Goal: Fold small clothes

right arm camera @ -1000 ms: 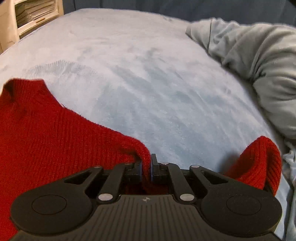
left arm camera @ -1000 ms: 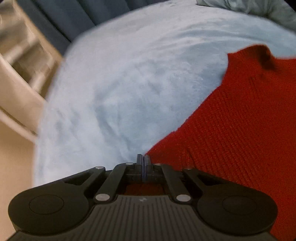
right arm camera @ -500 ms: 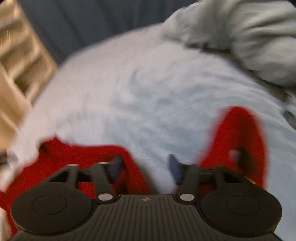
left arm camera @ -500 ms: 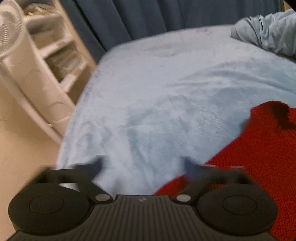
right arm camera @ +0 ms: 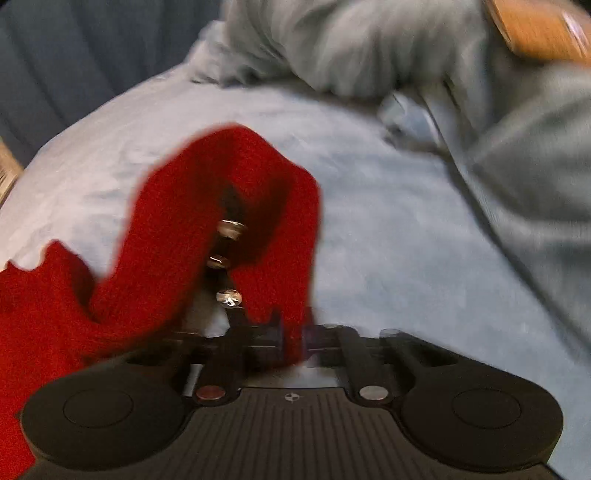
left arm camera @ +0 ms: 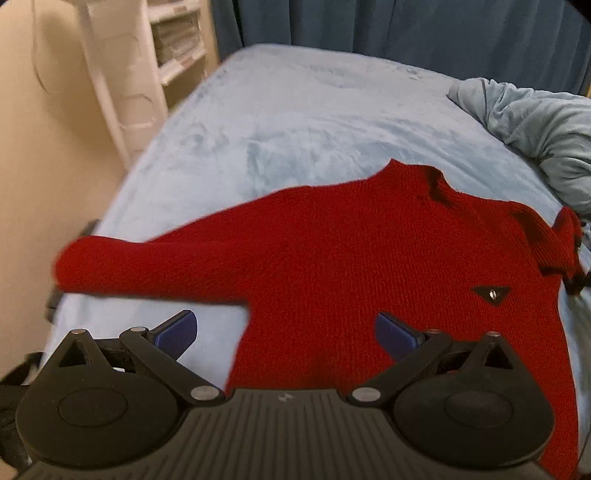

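A small red knit sweater point(left arm camera: 369, 266) lies spread on the light blue blanket point(left arm camera: 295, 122), one sleeve point(left arm camera: 140, 269) stretched to the left. My left gripper point(left arm camera: 284, 330) is open and empty above the sweater's lower edge. In the right wrist view my right gripper point(right arm camera: 291, 336) is shut on the cuff of the other red sleeve point(right arm camera: 221, 206), which rises bent in front of it. The view is blurred.
A crumpled grey-blue garment point(left arm camera: 535, 129) lies at the blanket's right side; it fills the upper right of the right wrist view point(right arm camera: 424, 55). A white shelf unit point(left arm camera: 147, 55) stands left of the bed. Dark blue curtains point(left arm camera: 406, 26) hang behind.
Both grippers let go of the sweater and opened. The left one pulled back and stays open. The right one swung right and closed on the sleeve cuff.
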`<control>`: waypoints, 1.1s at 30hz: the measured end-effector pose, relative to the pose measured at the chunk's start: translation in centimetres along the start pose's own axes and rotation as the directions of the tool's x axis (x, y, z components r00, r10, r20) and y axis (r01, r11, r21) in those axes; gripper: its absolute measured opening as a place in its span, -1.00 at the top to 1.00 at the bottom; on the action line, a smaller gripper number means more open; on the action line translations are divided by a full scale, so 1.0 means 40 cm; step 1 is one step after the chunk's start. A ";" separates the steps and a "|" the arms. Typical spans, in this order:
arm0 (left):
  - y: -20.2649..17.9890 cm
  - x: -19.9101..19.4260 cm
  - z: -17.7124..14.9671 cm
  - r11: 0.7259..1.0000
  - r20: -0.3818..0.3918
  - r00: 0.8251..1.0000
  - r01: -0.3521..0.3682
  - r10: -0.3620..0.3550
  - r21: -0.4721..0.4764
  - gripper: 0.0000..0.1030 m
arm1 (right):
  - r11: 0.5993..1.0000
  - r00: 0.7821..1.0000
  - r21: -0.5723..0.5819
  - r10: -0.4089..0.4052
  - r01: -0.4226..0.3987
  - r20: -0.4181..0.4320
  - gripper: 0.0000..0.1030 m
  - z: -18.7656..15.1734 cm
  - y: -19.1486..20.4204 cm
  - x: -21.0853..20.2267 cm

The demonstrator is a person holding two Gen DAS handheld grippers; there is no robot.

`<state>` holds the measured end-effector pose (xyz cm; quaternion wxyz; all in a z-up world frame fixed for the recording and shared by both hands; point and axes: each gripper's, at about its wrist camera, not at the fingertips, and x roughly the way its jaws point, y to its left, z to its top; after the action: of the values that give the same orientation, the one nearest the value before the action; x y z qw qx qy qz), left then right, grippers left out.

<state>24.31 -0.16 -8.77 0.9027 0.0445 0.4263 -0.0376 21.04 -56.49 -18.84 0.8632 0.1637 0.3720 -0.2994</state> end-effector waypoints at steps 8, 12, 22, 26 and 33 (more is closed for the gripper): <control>-0.003 -0.100 -0.008 1.000 0.019 1.000 0.009 -0.009 -0.025 -0.99 | 0.840 0.928 0.434 0.194 -0.325 0.319 0.85 0.165 -0.205 -0.539; -0.047 -0.117 -0.002 0.997 0.025 0.998 0.064 -0.063 -0.034 -0.99 | 0.704 0.905 0.609 0.115 -0.366 0.411 0.85 0.170 -0.296 -0.650; -0.060 -0.172 -0.006 0.999 0.039 0.999 0.028 -0.027 -0.019 -0.99 | 0.291 0.967 0.955 -0.224 -0.056 0.125 -0.02 -0.002 -0.521 -0.413; -0.069 -0.153 -0.011 1.000 0.014 0.999 0.030 -0.030 -0.008 -0.99 | 0.503 0.951 0.862 -0.230 -0.063 0.204 -0.06 -0.062 -0.525 -0.466; -0.096 -0.151 -0.023 0.997 -0.005 0.998 0.066 -0.066 -0.042 -0.99 | 0.758 0.966 0.651 -0.143 -0.034 0.216 -0.07 -0.136 -0.411 -0.522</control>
<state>19.38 -3.71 -4.87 0.9003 0.0115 0.4311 -0.0584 -3.79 -58.10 -8.00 0.7837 0.4020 0.1365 -0.4534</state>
